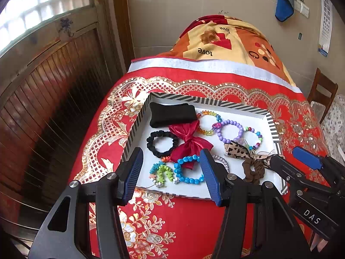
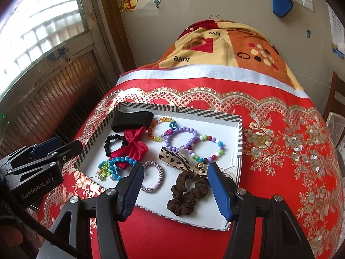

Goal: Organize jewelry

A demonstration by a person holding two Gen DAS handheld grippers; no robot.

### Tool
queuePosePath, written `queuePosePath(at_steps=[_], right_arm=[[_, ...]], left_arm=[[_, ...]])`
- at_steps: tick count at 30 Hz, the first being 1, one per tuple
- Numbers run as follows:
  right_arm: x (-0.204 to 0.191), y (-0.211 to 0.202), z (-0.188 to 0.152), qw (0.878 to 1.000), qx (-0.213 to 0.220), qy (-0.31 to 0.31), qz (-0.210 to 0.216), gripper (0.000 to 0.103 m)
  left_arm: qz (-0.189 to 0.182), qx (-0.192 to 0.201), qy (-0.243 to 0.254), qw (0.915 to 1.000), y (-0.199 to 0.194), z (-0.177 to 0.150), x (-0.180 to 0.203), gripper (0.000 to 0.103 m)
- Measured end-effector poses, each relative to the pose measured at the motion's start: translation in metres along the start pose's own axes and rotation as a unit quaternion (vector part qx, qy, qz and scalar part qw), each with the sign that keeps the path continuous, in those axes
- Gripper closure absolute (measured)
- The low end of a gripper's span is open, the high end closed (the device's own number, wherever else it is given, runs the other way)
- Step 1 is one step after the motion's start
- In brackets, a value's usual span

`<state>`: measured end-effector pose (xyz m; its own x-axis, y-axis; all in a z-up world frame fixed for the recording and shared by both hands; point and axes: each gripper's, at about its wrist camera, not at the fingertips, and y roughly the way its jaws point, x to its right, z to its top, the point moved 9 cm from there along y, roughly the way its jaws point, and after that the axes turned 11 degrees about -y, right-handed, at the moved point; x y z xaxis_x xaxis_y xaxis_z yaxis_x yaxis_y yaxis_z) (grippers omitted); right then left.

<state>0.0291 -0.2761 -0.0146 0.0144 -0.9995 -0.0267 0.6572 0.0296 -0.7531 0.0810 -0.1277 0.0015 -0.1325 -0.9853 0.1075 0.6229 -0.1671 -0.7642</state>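
Each black tool (image 1: 171, 172) has ribbed blue pads (image 1: 210, 176), silver screws.

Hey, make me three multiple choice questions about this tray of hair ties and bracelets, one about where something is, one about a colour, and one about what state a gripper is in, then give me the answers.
1. Where does the black scrunchie lie in the striped tray?
A. Beside the red bow, on the door side
B. On the red tablecloth, outside the tray
C. On top of the brown scrunchie

2. What colour is the bead bracelet nearest the left gripper?
A. Purple
B. Blue
C. Orange

3. How does the right gripper stand?
A. Shut on the leopard bow
B. Shut with nothing in it
C. Open, holding nothing

Answers: 1 A, the left wrist view shows it touching the bow's left edge inside the tray. 2 B, bright blue beads sit between the left fingers. 3 C, the fingers stand apart above the tray, pressing on nothing.
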Motion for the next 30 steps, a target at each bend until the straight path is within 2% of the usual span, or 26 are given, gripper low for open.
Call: queuePosePath(at_steps=[16,30], right_arm=[[0.004,0.001,-0.004,1.000,-0.002,0.004,0.001,0.044],[0.051,-0.003,-0.023,0.999,-0.009,0.043,-0.022,0.044]], left_arm=[[-0.019,0.007,0.013,0.9997,0.001,-0.001,0.009,0.049],[-0.008,-0.015,0.005,0.9999,0.011,-0.010,0.003,0.049]])
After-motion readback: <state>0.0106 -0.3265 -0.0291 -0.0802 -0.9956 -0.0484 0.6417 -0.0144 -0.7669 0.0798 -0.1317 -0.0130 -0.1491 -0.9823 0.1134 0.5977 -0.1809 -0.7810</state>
